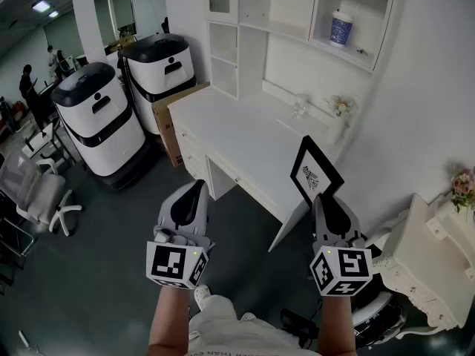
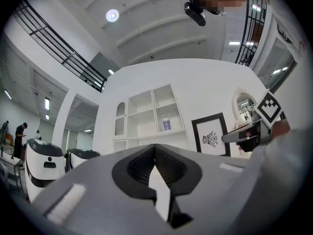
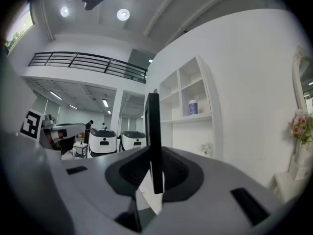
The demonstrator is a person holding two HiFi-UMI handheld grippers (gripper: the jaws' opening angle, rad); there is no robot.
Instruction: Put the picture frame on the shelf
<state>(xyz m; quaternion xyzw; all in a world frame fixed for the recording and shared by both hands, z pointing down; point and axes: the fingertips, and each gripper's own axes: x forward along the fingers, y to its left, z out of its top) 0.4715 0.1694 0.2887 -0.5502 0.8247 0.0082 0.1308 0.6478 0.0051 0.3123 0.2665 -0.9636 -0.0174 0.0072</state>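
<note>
The picture frame (image 1: 315, 172), black-edged with a white mat and a small dark drawing, is upright in my right gripper (image 1: 323, 197), whose jaws are shut on its lower edge. In the right gripper view the frame (image 3: 152, 136) shows edge-on between the pads. It hangs over the front right part of the white desk (image 1: 237, 136). The white shelf unit (image 1: 297, 13) rises behind the desk against the wall. My left gripper (image 1: 190, 191) hovers left of the frame, in front of the desk, with jaws shut and nothing in them. The left gripper view shows the frame (image 2: 211, 133) to the right.
A blue-and-white cup (image 1: 341, 28) stands in the upper right shelf compartment. Small flowers (image 1: 340, 106) sit at the desk's back. Two white machines (image 1: 100, 124) and a cardboard box (image 1: 167, 117) stand left of the desk. An ornate white table (image 1: 430, 273) is at the right.
</note>
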